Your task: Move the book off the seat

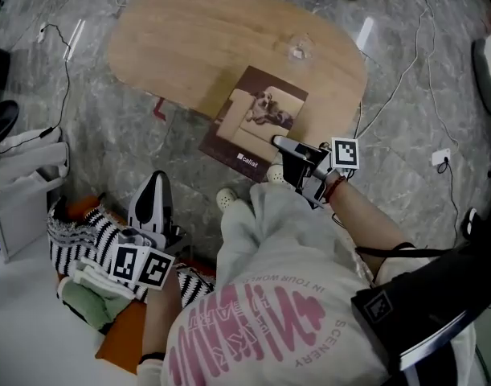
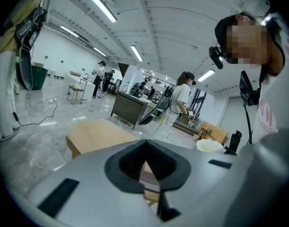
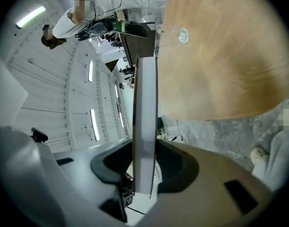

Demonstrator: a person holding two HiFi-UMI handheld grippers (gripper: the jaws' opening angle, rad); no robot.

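A brown book (image 1: 261, 119) with a sofa picture on its cover lies flat, its far half over the oval wooden table (image 1: 189, 39) and its near half jutting out above the floor. My right gripper (image 1: 289, 153) is shut on the book's near edge. In the right gripper view the book (image 3: 145, 126) stands edge-on between the jaws, with the table (image 3: 220, 56) beyond. My left gripper (image 1: 153, 199) hangs low at the left over a striped cloth (image 1: 76, 236), jaws together and empty. In the left gripper view the left gripper (image 2: 146, 148) points toward the table (image 2: 94, 134).
Green fabric (image 1: 96, 308) and an orange cushion (image 1: 124, 332) lie by the striped cloth. A small clear object (image 1: 300, 51) sits on the table. Cables (image 1: 64, 63) trail over the marble floor. A white box (image 1: 20, 207) stands at the left. The person's white shoe (image 1: 227, 199) is near the book.
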